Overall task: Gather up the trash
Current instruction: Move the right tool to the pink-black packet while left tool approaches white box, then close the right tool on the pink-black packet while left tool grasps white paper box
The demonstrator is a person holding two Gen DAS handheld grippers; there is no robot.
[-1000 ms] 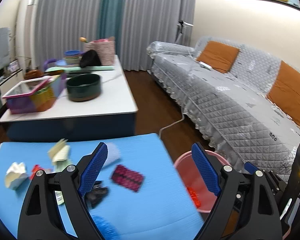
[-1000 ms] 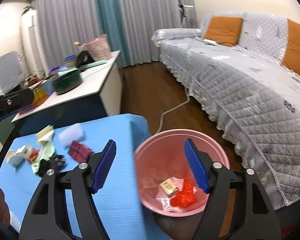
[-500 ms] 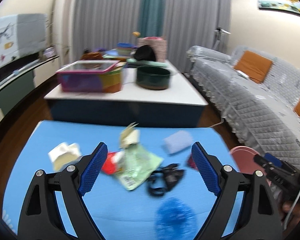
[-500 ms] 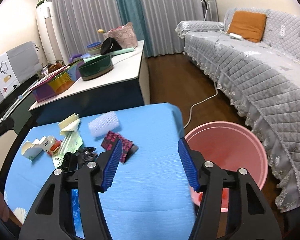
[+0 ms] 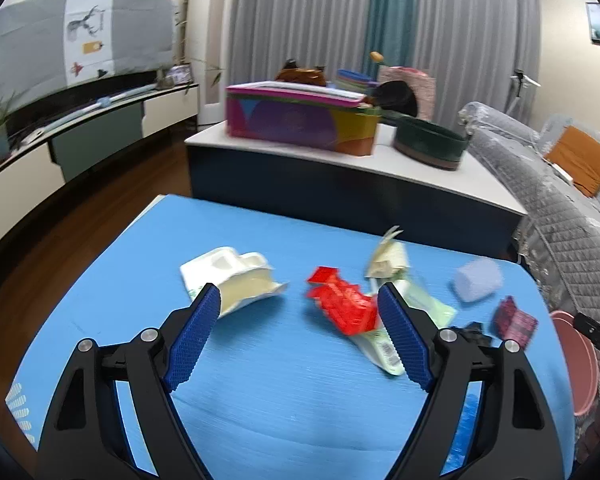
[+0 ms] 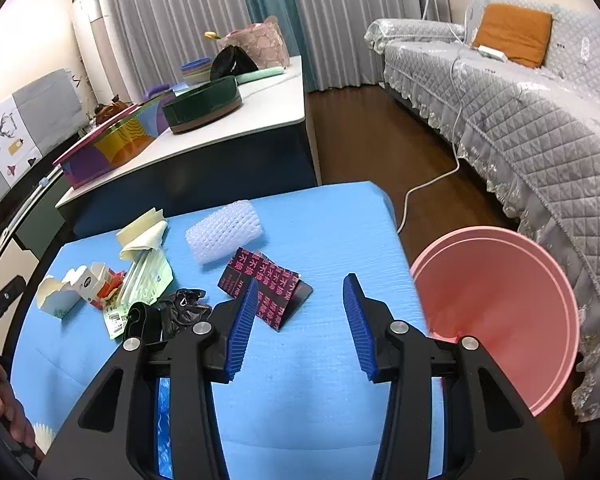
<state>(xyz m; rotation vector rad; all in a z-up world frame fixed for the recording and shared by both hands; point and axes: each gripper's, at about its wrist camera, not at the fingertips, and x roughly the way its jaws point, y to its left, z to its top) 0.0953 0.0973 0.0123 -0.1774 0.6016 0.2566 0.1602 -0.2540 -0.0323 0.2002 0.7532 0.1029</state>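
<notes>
Trash lies on a blue table [image 5: 260, 400]: a white moulded carton [image 5: 232, 276], a red wrapper [image 5: 340, 300], a green packet [image 5: 412, 320], cream paper [image 5: 386, 258], a foam roll [image 6: 224, 232], a black-and-pink card [image 6: 266, 286] and crumpled black plastic [image 6: 180, 310]. My left gripper [image 5: 300, 334] is open and empty, just short of the carton and red wrapper. My right gripper [image 6: 300, 320] is open and empty over bare table, right of the card. A pink bin [image 6: 500, 320] stands at the table's right edge.
A white coffee table [image 6: 260, 116] stands behind, with a colourful box [image 5: 300, 120], a dark green bowl [image 6: 202, 106] and bags. A grey-covered sofa [image 6: 540, 120] runs along the right. A white cable [image 6: 428, 184] lies on the wood floor.
Both grippers swung left, away from the bin and over the table. The left now faces the carton and red wrapper; the right left the bin's mouth and narrowed slightly.
</notes>
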